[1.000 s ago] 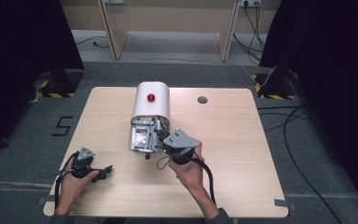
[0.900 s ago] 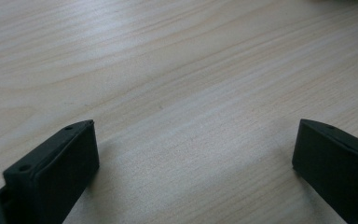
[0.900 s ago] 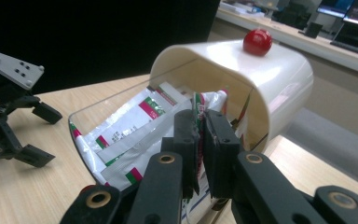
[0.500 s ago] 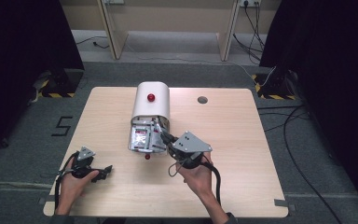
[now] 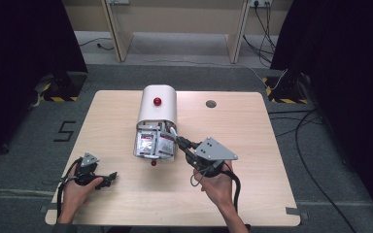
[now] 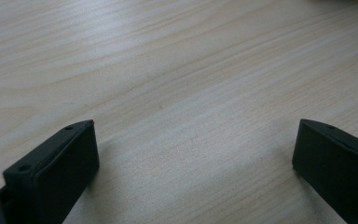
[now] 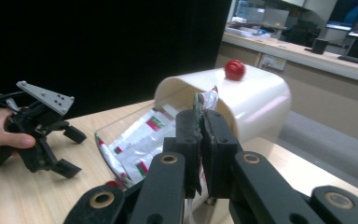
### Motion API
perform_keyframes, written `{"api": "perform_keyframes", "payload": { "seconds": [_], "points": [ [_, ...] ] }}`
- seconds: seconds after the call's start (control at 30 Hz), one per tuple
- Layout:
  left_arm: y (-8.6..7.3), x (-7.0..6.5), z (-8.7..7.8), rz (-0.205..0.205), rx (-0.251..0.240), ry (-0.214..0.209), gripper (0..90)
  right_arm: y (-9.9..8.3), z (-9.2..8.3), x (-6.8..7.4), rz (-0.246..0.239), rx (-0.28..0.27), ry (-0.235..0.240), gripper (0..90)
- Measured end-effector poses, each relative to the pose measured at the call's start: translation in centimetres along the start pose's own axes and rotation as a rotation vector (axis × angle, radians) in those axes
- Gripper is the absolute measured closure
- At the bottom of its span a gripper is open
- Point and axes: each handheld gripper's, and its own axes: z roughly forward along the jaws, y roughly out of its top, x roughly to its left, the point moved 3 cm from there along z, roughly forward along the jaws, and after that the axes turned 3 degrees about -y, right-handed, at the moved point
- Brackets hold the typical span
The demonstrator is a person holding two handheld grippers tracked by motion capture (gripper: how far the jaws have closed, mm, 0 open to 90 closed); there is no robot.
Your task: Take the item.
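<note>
The right claw (image 7: 200, 140) is clamped on the top edge of a small red, green and white foil sachet (image 7: 204, 101), its jaws pressed nearly flat together. Just beyond the jaw tips sits the cream, round-topped plastic box with a red knob (image 5: 156, 110), its clear front flap (image 7: 121, 126) down and more sachets piled there. The pinch looks shallow, so a quick pull could let the sachet slip free, or drag its neighbours out onto the pale wooden worktop (image 5: 252, 136). The left claw (image 5: 108, 178) rests spread wide on that worktop, well off to the side, holding nothing and unable to steady the box if it shifts
</note>
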Motion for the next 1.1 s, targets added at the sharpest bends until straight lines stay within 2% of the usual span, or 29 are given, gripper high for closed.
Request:
{"api": "perform_keyframes", "payload": {
  "seconds": [0.37,0.6,0.87,1.1],
  "points": [
    [0.0,0.0,0.0,0.0,0.0,0.0,0.0,-1.2,-2.6,-3.2,0.025,-0.01,-0.086,86.3],
    [0.0,0.0,0.0,0.003,0.002,0.0,0.0,-3.1,-4.0,-5.1,0.079,-0.017,-0.135,86.3],
    [0.0,0.0,0.0,0.002,0.002,0.0,0.0,-4.2,-4.2,-6.1,0.083,0.005,-0.165,86.3],
    [0.0,0.0,0.0,0.003,0.003,-0.001,0.0,-5.2,-3.6,-6.7,0.08,0.033,-0.18,86.3]
  ]
}}
